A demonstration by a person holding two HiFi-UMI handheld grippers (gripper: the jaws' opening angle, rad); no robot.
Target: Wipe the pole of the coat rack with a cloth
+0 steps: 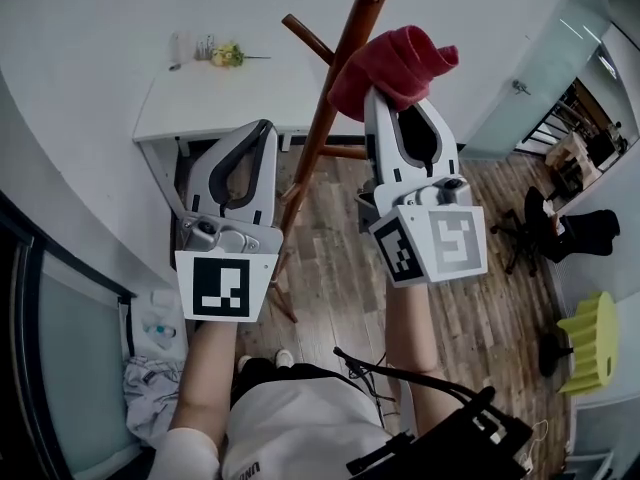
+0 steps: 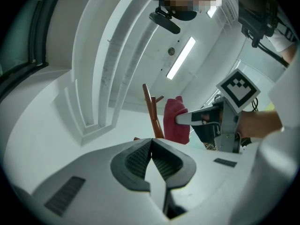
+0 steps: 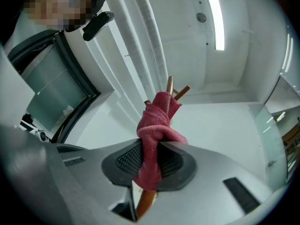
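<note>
The wooden coat rack pole (image 1: 322, 128) rises through the middle of the head view, with pegs branching off it. My right gripper (image 1: 398, 96) is shut on a red cloth (image 1: 395, 63) that is pressed against the pole's upper part. In the right gripper view the red cloth (image 3: 154, 130) bunches between the pads, with the pole (image 3: 169, 86) behind it. My left gripper (image 1: 262, 128) hangs just left of the pole, shut with nothing in it. The left gripper view shows the pole (image 2: 152, 111) and the cloth (image 2: 175, 118) ahead.
A white desk (image 1: 215, 93) with a small yellow flower bunch (image 1: 228, 56) stands behind the rack. Black office chairs (image 1: 560, 233) and a yellow-green stool (image 1: 590, 343) sit on the wooden floor at right. A glass door (image 1: 545, 58) is at far right.
</note>
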